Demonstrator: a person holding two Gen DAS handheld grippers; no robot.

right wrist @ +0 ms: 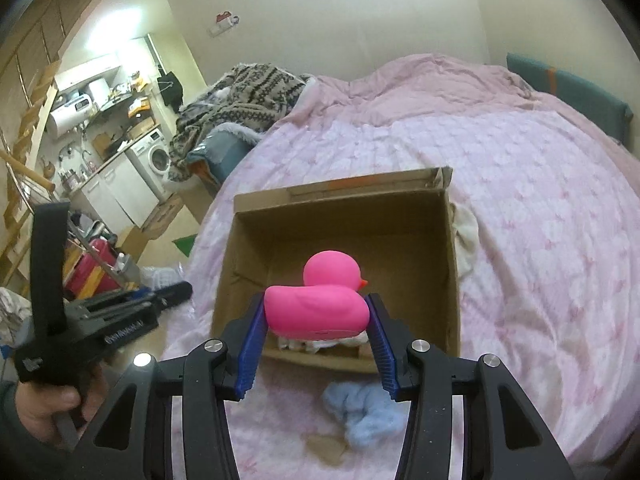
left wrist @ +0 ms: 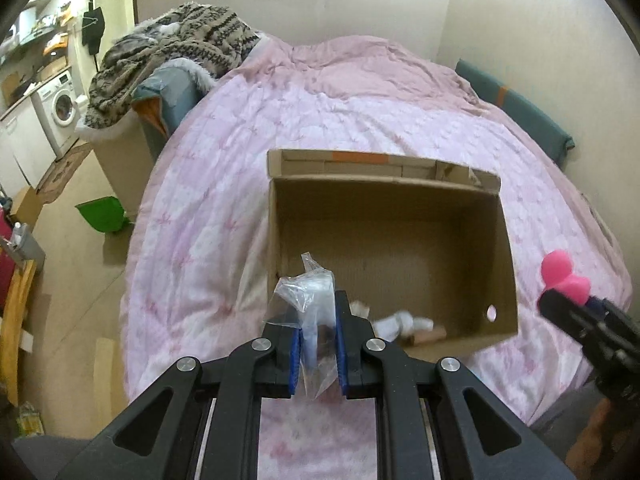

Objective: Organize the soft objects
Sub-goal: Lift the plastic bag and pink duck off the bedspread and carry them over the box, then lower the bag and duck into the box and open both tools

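Left tongs (left wrist: 318,344) nearly closed, right tongs (right wrist: 316,344) spread, gripping

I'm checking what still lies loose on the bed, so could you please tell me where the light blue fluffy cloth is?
In the right wrist view, the light blue fluffy cloth lies on the pink bedspread, outside the cardboard box, under the right gripper.

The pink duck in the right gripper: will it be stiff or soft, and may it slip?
The pink duck probably squashes slightly; its body looks smooth and rounded between the right gripper pads. It seems light and hollow. Its smooth skin might slip, though the ribbed pads should help.
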